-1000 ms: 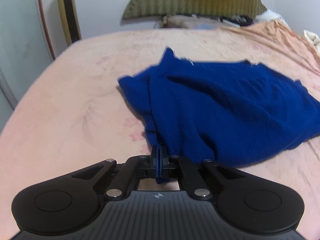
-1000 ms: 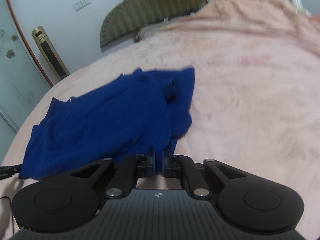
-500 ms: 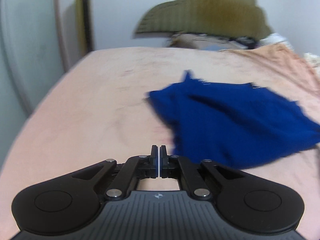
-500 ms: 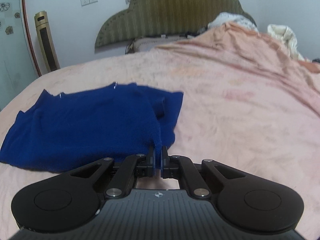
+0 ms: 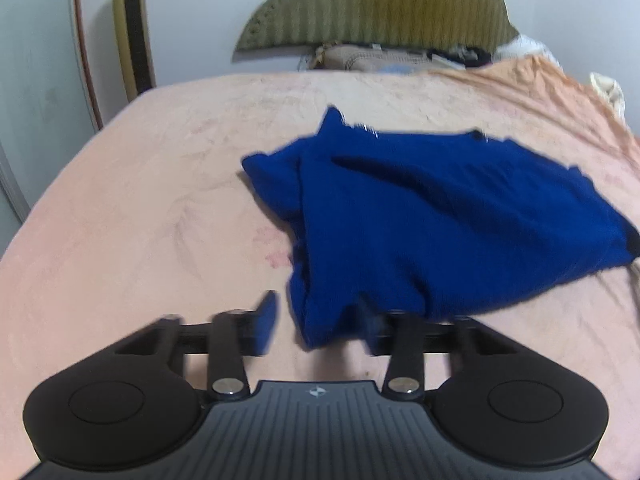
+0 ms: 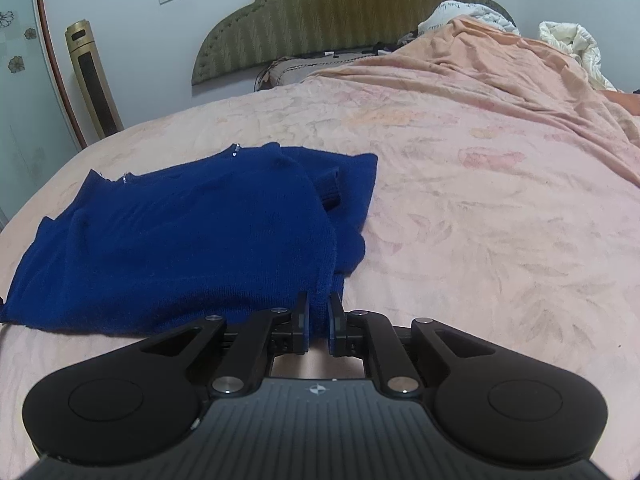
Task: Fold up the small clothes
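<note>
A dark blue knit garment [image 5: 440, 216] lies folded and rumpled on the pink bedspread [image 5: 140, 220]. My left gripper [image 5: 318, 316] is at its near left corner. Its jaws are opening and stand well apart, with the corner lying loose between the blurred fingers [image 5: 267, 316]. In the right wrist view the same garment [image 6: 180, 248] spreads to the left. My right gripper [image 6: 319, 312] is at its near right corner. Those jaws are opening too, only a narrow gap apart, and the hem hangs in the gap without being pinched.
An olive padded headboard [image 6: 340, 12] and pillows stand at the far end of the bed. A rumpled peach blanket [image 6: 520, 80] with white bedding [image 6: 572, 40] lies at the right. A gold tower fan [image 6: 94, 80] stands by the wall on the left.
The left jaws, shut on the corner a second ago, have spread wide and the corner now lies loose. The right jaws have parted slightly. The garment has settled flatter on the bed.
</note>
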Action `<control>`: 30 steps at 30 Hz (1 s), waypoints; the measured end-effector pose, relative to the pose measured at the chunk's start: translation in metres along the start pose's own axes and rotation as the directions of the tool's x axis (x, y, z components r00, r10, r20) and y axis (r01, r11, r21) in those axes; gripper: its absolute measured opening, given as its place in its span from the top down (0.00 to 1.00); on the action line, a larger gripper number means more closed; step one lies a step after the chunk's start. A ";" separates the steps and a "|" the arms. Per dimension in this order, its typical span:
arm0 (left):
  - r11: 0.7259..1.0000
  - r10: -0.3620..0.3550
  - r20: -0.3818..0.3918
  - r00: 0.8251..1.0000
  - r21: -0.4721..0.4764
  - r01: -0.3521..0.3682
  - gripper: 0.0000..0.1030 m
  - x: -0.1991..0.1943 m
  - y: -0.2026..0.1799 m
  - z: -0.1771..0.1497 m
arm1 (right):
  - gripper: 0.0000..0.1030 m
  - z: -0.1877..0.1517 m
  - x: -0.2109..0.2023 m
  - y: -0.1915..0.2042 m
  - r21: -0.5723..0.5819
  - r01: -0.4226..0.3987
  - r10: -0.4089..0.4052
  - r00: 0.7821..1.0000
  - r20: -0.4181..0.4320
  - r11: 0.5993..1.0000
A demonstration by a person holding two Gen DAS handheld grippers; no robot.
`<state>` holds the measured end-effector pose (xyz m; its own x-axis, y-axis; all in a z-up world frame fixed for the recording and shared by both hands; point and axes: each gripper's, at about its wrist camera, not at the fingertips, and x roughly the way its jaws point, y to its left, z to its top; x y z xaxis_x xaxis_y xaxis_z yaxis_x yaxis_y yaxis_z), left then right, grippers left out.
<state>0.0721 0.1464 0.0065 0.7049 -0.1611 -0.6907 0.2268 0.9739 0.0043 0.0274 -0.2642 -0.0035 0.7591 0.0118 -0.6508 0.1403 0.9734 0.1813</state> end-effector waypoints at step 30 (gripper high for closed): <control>0.990 0.086 0.001 0.996 0.116 -0.085 0.99 -0.036 0.015 -0.014 | 0.81 -0.003 -0.002 -0.007 -0.035 0.049 -0.051 0.998 -0.037 0.998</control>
<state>0.0402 0.1691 0.0212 0.7223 -0.0769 -0.6873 0.2418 0.9591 0.1468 0.0227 -0.2705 -0.0056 0.7273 -0.0290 -0.6857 0.1552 0.9802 0.1231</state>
